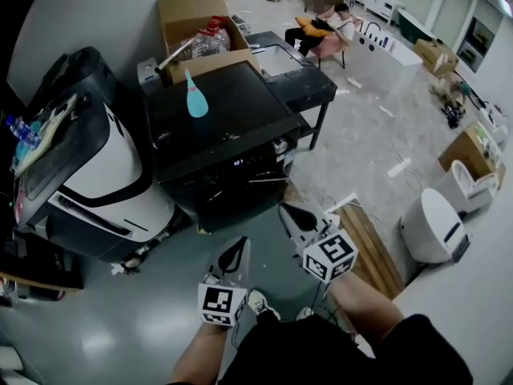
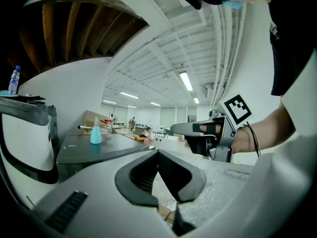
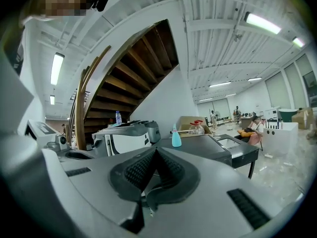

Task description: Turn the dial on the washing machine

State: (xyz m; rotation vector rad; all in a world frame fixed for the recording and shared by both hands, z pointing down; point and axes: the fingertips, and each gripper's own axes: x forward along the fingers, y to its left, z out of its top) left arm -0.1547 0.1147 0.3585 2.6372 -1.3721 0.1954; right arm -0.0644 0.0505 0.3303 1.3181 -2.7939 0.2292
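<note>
- Since no view resolves the dial, I'm aiming at the washing machine (image 1: pixel 228 115) as a whole. It's the black box mid-frame in the head view, and its front strip with small lit marks is my guess for where the dial sits.
- Left gripper (image 1: pixel 233 253): low in frame and left of centre, with jaws pressed together and nothing between them. Its own view confirms the pads meet. It points up-frame at the machine, well apart from it.
- The machine lies ahead of both grippers and slightly left of the right one. The front strip runs roughly left to right across the frame, so the approach is head-on to that long edge.
- Right gripper (image 1: pixel 298 215): jaws are also together and empty, and its own view shows the pads touching. Its tip sits further up-frame, nearer the machine's front right corner — the closer hand for the reach, as I judge it.
- Both sets of jaws would have to open before either could grip a dial.
- Counts, left to right:
  - one white-and-black unit (image 1: pixel 96 167) just beside the machine, on its left
  - two grippers
  - one washing machine
  - one blue bottle (image 1: pixel 196 96), upright on the machine's top
  - one cardboard box (image 1: pixel 188 14) behind it
  - one black table (image 1: pixel 300 74) to the right
  - one seated person (image 1: pixel 325 30), far back
  - one white round unit (image 1: pixel 433 227) on the floor, far right
  - dials: cannot count any
</note>
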